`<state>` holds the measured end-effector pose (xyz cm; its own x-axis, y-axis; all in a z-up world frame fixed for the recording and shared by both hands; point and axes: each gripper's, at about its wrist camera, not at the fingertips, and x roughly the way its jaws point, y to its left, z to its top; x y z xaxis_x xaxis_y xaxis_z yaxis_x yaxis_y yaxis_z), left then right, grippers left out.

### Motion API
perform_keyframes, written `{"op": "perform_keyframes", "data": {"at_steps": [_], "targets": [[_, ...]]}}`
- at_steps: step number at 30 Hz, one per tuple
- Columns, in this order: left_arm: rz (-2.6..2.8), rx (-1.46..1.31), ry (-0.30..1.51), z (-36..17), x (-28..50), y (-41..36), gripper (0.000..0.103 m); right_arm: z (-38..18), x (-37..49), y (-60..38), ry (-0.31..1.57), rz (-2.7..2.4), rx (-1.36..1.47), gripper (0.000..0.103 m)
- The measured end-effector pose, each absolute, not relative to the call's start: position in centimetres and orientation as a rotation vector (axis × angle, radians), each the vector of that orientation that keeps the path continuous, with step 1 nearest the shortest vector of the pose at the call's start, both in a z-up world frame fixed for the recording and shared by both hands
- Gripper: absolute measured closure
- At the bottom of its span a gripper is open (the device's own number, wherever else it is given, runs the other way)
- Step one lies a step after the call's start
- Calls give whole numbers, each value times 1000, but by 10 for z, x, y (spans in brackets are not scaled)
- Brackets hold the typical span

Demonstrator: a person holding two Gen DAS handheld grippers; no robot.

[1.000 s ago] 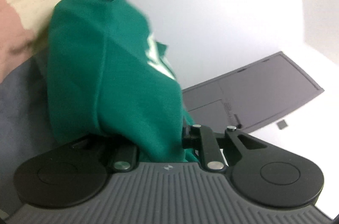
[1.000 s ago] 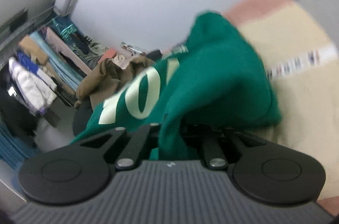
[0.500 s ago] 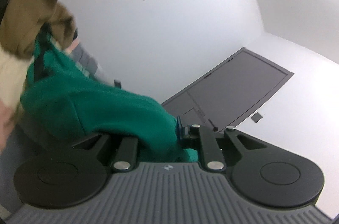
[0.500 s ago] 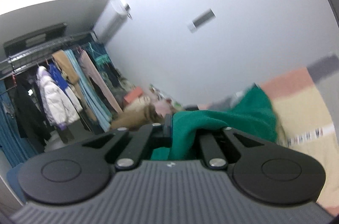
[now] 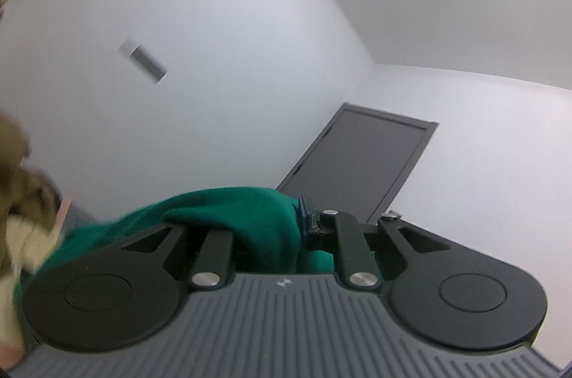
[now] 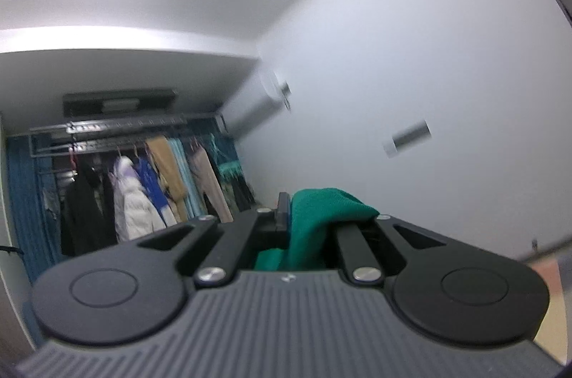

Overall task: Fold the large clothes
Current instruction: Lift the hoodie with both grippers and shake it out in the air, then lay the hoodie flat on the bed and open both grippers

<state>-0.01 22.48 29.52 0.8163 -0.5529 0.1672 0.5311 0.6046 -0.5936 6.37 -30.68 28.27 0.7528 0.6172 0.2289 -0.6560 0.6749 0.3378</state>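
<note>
A green garment [image 5: 232,213] is bunched between the jaws of my left gripper [image 5: 286,217], which is shut on it, and it trails off down to the left. My right gripper [image 6: 296,210] is shut on another part of the same green garment [image 6: 321,210], a fold of which drapes over its right finger. Both grippers point slightly upward, at walls and ceiling. The rest of the garment hangs below, out of sight. A brown garment [image 5: 14,163] shows blurred at the left edge of the left wrist view.
A dark door [image 5: 361,163] stands in the white wall ahead of the left gripper. A rack of hanging clothes [image 6: 143,185] fills the left of the right wrist view. A striped cover [image 6: 550,274] shows at the right edge. Ceiling lights glare overhead.
Both grippers have risen steeply with the green garment held. The bed and the printed front of the garment have dropped out of view; walls, ceiling and the clothes rack now fill the views.
</note>
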Motion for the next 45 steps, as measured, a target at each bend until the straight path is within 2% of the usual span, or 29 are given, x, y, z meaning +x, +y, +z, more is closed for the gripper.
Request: {"op": "perform_keyframes", "data": {"at_steps": [6, 9, 12, 25, 30, 38, 45], "targets": [[-633, -584, -9, 373, 4, 213, 84, 362, 76, -302, -220, 665, 322, 97], [-612, -589, 29, 374, 33, 206, 84, 370, 101, -297, -202, 607, 275, 97], [-567, -563, 76, 350, 74, 194, 84, 354, 144, -291, -113, 537, 253, 97], [-364, -503, 377, 111, 324, 157, 84, 124, 333, -284, 159, 296, 296, 96], [-328, -512, 480, 37, 400, 160, 84, 42, 411, -280, 278, 264, 293, 96], [-267, -479, 629, -46, 475, 165, 84, -53, 491, -268, 415, 239, 241, 96], [-220, -439, 710, -84, 502, 161, 84, -98, 535, -251, 526, 217, 231, 94]]}}
